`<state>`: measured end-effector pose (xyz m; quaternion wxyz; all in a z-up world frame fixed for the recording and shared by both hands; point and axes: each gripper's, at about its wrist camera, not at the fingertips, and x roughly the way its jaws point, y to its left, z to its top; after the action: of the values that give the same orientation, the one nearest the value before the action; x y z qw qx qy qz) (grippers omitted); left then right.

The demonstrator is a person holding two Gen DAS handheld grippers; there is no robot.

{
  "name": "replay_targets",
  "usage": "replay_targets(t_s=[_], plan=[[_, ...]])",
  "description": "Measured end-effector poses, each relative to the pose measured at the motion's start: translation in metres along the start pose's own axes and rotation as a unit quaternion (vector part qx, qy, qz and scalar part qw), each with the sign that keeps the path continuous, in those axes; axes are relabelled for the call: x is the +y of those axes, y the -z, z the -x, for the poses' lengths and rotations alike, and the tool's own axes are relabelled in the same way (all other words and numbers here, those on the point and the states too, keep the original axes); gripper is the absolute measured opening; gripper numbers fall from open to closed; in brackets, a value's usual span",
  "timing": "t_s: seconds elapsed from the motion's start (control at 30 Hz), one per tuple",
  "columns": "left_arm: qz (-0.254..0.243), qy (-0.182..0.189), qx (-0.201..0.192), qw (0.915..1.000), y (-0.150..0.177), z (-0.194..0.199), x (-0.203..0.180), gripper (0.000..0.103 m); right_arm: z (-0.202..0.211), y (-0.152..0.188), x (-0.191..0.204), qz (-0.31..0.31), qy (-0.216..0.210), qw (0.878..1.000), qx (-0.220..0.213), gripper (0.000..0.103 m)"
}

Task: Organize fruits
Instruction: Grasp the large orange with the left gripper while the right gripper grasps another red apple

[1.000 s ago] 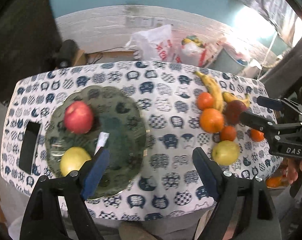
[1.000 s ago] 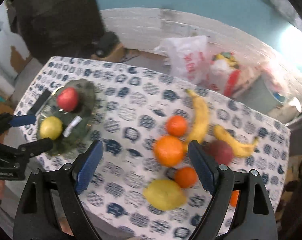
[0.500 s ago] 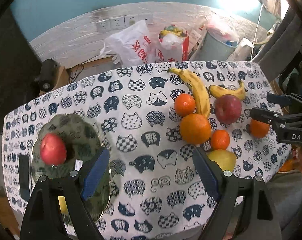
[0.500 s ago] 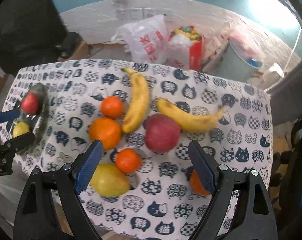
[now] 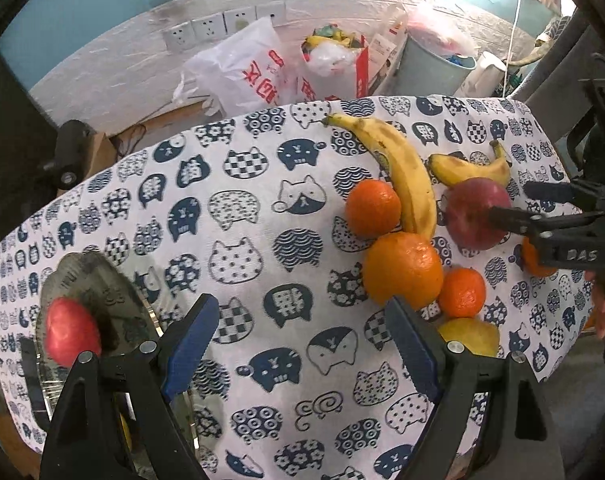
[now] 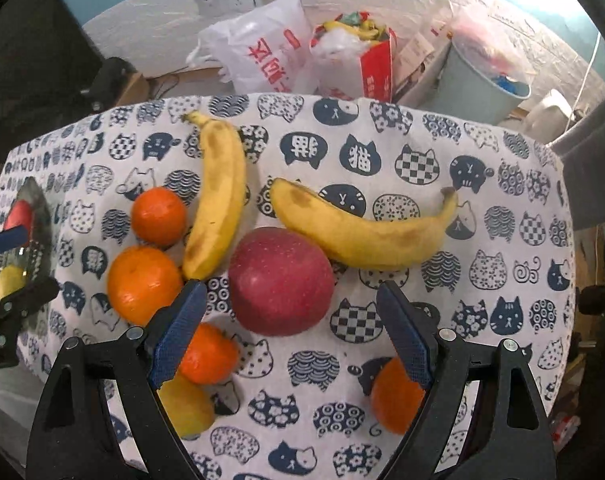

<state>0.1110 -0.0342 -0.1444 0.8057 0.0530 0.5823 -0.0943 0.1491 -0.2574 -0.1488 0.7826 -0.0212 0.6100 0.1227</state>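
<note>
Fruit being clustered on the cat-print worktop [image 6: 482,208], right claw [image 6: 290,328] being held wide above the red apple [image 6: 280,280], bananas [image 6: 366,236] and oranges [image 6: 144,284] crowding it, left claw [image 5: 302,344] wide and empty, glass plate [image 5: 98,292] carrying another apple [image 5: 70,330], bags [image 6: 262,44] behind.

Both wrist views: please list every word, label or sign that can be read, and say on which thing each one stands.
"DAS": on the body of the right gripper, seen in the left wrist view.
"猫": inside a dark cat head printed on the tablecloth.
Red characters on the white plastic bag: upside down, not readable.
White print on the red bag: too small to read.
</note>
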Motion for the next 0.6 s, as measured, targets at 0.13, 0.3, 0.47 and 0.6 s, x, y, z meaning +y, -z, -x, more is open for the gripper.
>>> replay_targets(t_s=[0.13, 0.3, 0.47, 0.6], plan=[[-0.005, 0.012, 0.004, 0.9999, -0.005, -0.006, -0.008, 0.086, -0.011, -0.002, 0.001, 0.002, 0.006, 1.000, 0.008, 0.086], [-0.014, 0.019, 0.012, 0.9997, -0.007, -0.015, -0.016, 0.087, -0.024, -0.004, -0.001, 0.002, 0.009, 1.000, 0.018, 0.086], [-0.005, 0.037, 0.023, 0.9990, -0.007, -0.022, -0.019, 0.087, -0.040, -0.002, -0.004, 0.001, -0.005, 1.000, 0.028, 0.076], [0.001, 0.052, 0.030, 0.9982, -0.010, -0.027, -0.024, 0.086, -0.040, -0.003, -0.001, 0.008, -0.011, 1.000, 0.023, 0.062]])
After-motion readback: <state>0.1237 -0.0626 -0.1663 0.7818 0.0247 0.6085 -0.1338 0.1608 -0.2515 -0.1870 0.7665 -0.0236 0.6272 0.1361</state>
